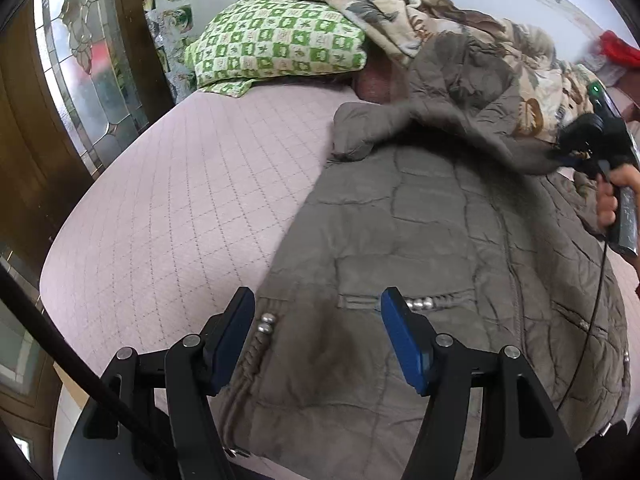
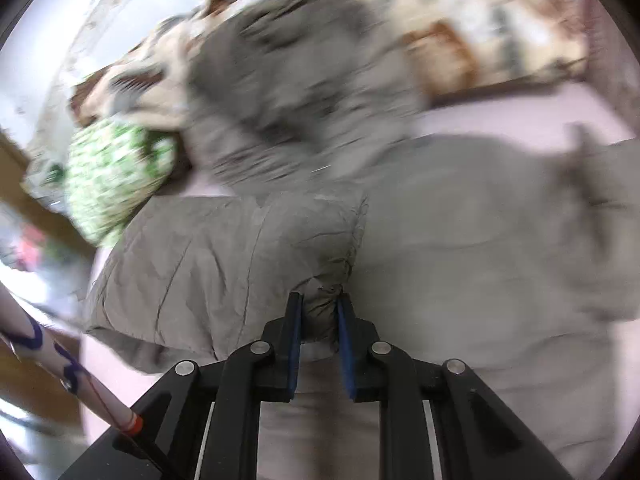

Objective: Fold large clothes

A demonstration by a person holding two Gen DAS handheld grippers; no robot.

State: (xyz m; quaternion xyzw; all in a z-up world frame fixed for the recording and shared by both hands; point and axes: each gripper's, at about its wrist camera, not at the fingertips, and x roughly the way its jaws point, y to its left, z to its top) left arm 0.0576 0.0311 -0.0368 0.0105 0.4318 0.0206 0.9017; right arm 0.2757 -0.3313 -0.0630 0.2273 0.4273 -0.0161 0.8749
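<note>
Left wrist view takes in the whole bed: a wooden door with leaded glass [image 1: 86,64] fills the far left of the frame, a pale pink quilted mattress cover [image 1: 180,208] spreads across the middle, and a green checked pillow [image 1: 276,40] lies at upper centre against a patterned beige blanket [image 1: 404,16] heaped along the top. A bit of red cloth [image 1: 622,50] shows at the upper right edge. None of the door or the red cloth can be made out from the other camera, which is heavily blurred.

The grey-brown quilted coat [image 1: 420,240] lies spread on the mattress cover from the centre to the right of the frame, with a sleeve [image 1: 440,120] raised and drawn across its upper part toward the right edge. The left gripper [image 1: 318,334] sits at the bottom of the frame over the coat's lower part, its blue-padded jaws wide apart with nothing between them. At the far right the right gripper [image 1: 576,148] appears side-on with a hand [image 1: 616,196] around its handle, the end of the sleeve meeting it.

Right wrist view gives what that side angle hides. On the left, the pillow [image 2: 116,184] is a green smear and the blanket [image 2: 460,12] runs along the top. At centre the sleeve [image 2: 240,264] stretches away to the left, and the right gripper [image 2: 319,332] at bottom centre has its jaws pinched onto a bunched fold of the sleeve's end. The coat [image 2: 500,240] fills the right half below.
</note>
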